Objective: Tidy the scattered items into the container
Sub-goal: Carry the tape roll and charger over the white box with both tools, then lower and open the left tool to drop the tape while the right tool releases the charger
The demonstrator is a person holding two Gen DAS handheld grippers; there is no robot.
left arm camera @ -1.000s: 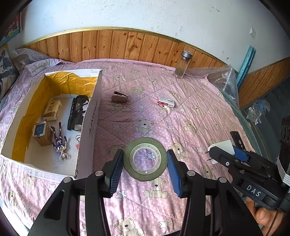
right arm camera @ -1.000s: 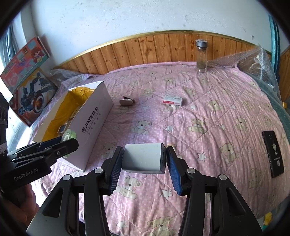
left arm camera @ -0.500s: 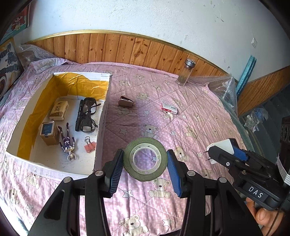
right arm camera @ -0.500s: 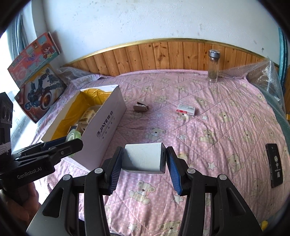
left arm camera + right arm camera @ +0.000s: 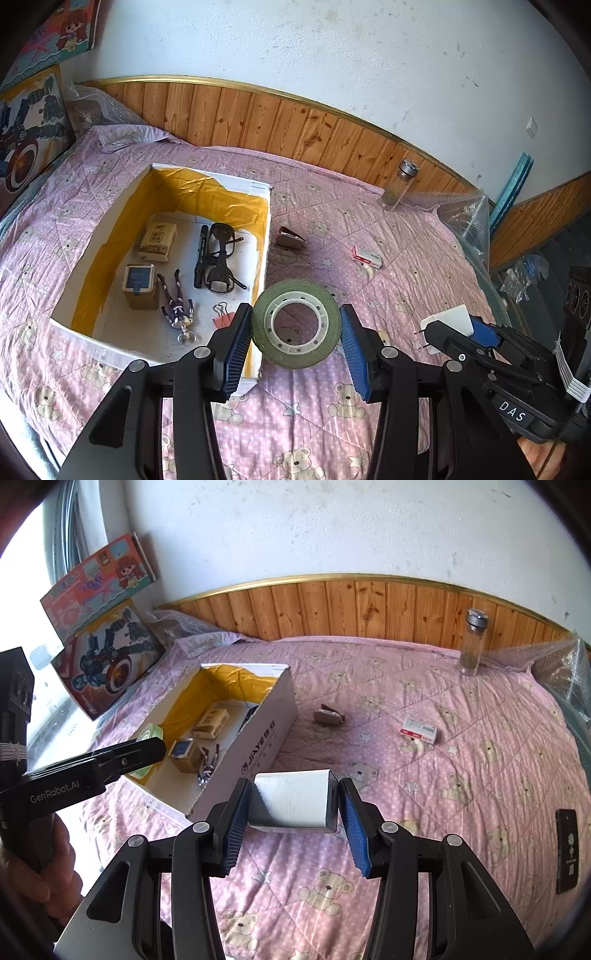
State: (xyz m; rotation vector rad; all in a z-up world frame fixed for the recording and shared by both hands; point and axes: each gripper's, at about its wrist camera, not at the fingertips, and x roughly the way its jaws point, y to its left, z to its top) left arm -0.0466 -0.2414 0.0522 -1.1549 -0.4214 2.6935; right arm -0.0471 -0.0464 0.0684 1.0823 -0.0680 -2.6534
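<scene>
Both grips loaded, hanging over the bed.
My left gripper [image 5: 296, 334] is clamping a tape roll [image 5: 296, 324] beside the box [image 5: 260, 273]; my right gripper [image 5: 295, 814] is squeezing a white charger [image 5: 293, 800] above the quilt [image 5: 461, 768].

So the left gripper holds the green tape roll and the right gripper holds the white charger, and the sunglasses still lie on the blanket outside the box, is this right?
Not quite. The sunglasses lie inside the box, beside the black pen, as the left wrist view shows. The rest is correct: the left gripper holds the green tape roll and the right gripper holds the white charger.
</scene>
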